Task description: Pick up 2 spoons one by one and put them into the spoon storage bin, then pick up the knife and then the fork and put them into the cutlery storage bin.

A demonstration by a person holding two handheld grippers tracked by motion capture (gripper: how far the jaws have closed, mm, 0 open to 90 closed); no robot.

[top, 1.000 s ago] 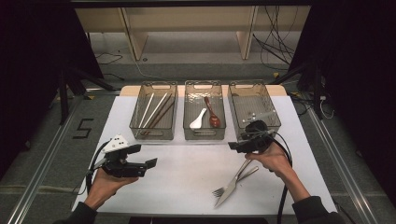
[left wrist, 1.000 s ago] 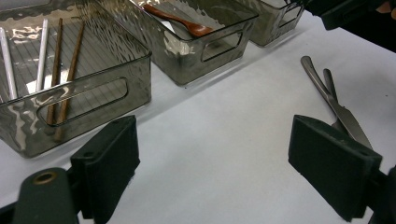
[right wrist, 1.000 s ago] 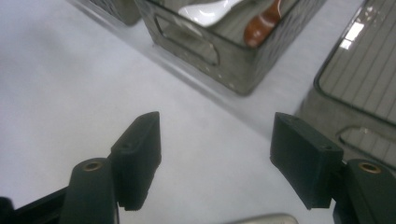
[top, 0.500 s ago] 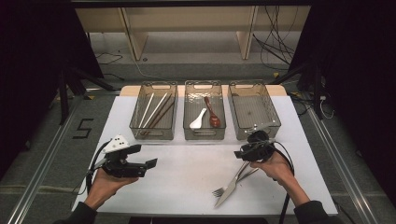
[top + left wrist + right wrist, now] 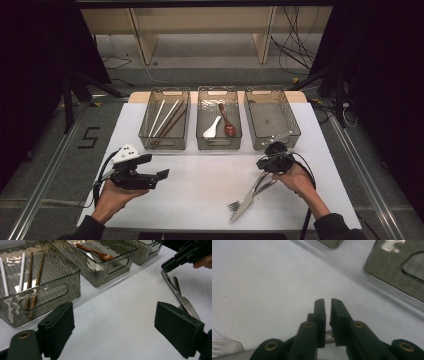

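The right tongs (image 5: 263, 165) are at the near right of the white-covered bench (image 5: 200, 190), pointing down at the handle ends of two pieces of cutlery. Their jaws have just been closing and now stand narrow, almost together. In the right gripper view a strip of grey metal handle passes behind the lower part of the jaws; whether the pads press on it cannot be told from that view.

The cutlery comprises a silver metal table knife (image 5: 248, 199) and a silver metal fork (image 5: 241, 198). Both lie flat on the bench, side by side and partly crossed, running from the right tongs toward the near edge. In the left gripper view the knife (image 5: 178, 293) is seen with the right tongs (image 5: 168, 265) at its far handle end.

The left tongs (image 5: 160, 174) are held above the near left of the bench, pointing level toward the right. Their jaws stand wide with nothing between them.

Three smoked-transparent plastic bins stand in a row at the far side:
- Left bin (image 5: 146, 131): white and brown chopsticks (image 5: 167, 119).
- Middle bin (image 5: 218, 142): a white ceramic spoon (image 5: 212, 129) and a reddish-brown wooden spoon (image 5: 227, 121).
- Right bin (image 5: 295, 127): just beyond the right tongs.
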